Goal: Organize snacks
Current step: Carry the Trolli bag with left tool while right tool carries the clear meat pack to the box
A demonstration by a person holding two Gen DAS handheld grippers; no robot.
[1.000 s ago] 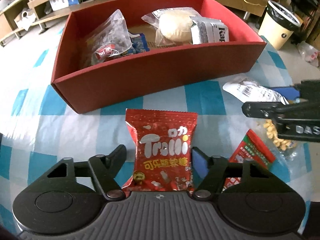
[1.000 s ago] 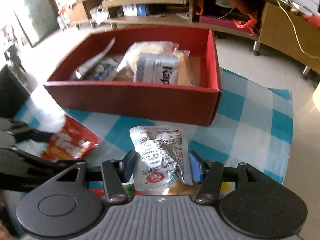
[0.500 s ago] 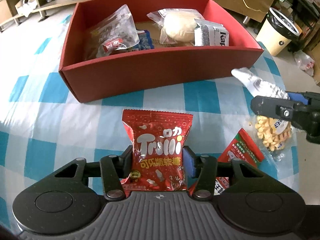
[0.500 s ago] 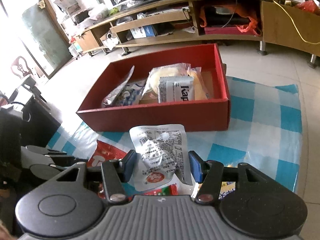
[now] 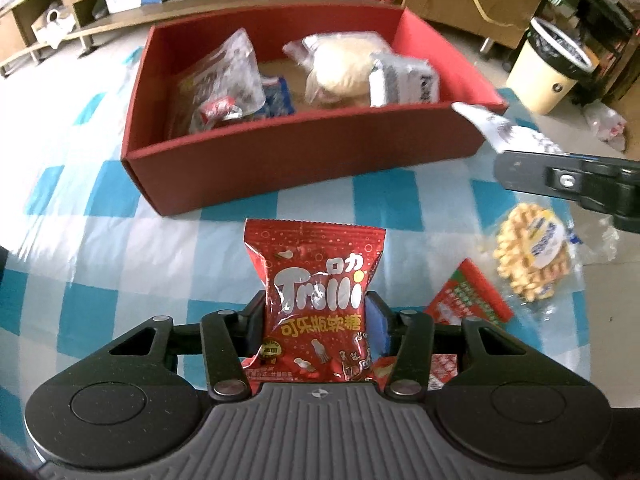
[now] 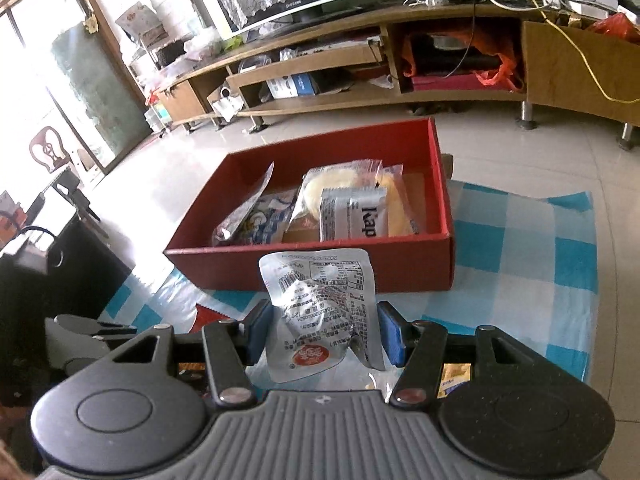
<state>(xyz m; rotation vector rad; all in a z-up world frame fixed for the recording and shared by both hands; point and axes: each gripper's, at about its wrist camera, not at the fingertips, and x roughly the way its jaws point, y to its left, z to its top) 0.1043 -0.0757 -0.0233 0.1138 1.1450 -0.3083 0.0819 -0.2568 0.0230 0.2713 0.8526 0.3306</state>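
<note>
A red Trolli candy bag [image 5: 320,312] is clamped upright in the left gripper [image 5: 316,330], short of the red box [image 5: 304,160]. The right gripper [image 6: 322,330] pinches a silver pouch [image 6: 320,312] (crinkled, slippery-looking). Either packet could slip out before clearing the box wall.

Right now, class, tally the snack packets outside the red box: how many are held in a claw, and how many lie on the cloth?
Held in a claw: 2 (red Trolli packet in left claw, silver packet in right claw)
Lying on the checked cloth: 2 (waffle packet, red-and-green packet)
Total: 4
</note>
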